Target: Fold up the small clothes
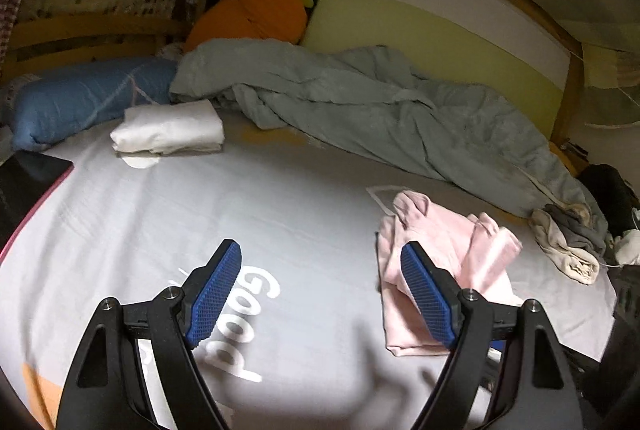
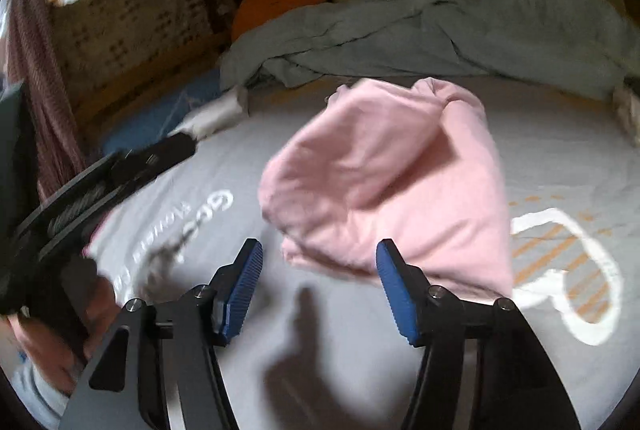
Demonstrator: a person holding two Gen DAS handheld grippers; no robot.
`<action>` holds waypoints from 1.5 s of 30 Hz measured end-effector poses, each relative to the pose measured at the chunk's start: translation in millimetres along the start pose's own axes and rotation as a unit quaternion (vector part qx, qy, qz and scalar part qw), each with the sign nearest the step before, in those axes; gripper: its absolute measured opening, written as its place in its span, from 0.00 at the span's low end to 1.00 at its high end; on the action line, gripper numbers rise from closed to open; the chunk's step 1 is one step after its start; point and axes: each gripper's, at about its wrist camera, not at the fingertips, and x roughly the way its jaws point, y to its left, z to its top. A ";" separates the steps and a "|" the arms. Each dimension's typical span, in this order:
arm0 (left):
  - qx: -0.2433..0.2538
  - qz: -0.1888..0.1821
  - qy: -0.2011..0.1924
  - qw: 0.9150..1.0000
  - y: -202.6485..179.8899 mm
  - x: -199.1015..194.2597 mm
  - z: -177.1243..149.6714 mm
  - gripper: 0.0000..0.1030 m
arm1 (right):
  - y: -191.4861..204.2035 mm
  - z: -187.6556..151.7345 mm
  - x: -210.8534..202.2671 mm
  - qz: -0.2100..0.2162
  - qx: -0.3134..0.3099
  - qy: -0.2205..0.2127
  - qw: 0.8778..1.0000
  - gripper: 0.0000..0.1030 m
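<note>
A pink garment (image 2: pixel 392 182) lies bunched on the grey bedsheet (image 2: pixel 560 150); it also shows in the left wrist view (image 1: pixel 444 254), partly behind my right finger there. My left gripper (image 1: pixel 320 254) is open and empty above the sheet, to the left of the pink garment. My right gripper (image 2: pixel 318 254) is open and empty, just short of the garment's near edge. The left gripper's black body (image 2: pixel 120 170) shows blurred at the left of the right wrist view. A folded white garment (image 1: pixel 168 128) lies at the far left of the bed.
A crumpled grey-blue blanket (image 1: pixel 360 102) runs along the back of the bed. A blue pillow (image 1: pixel 80 98) and an orange cushion (image 1: pixel 256 14) sit at the head. A heap of grey and cream clothes (image 1: pixel 572 242) lies at the right edge. A dark flat object (image 1: pixel 28 178) lies at the left.
</note>
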 end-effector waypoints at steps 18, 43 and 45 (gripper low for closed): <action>0.043 -0.172 0.121 0.977 -68.5 78.4 6.3 0.02 | -82.0 7.7 -20.6 -0.095 0.067 -0.017 0.993 0.35; 0.085 -0.131 0.163 0.974 -49.1 72.6 -25.3 0.11 | -73.3 7.2 0.8 -0.056 0.055 0.010 0.997 0.22; 0.070 -0.142 0.161 0.974 -45.5 68.4 -21.4 0.10 | -73.7 9.0 -3.3 -0.061 0.060 -0.001 0.996 0.23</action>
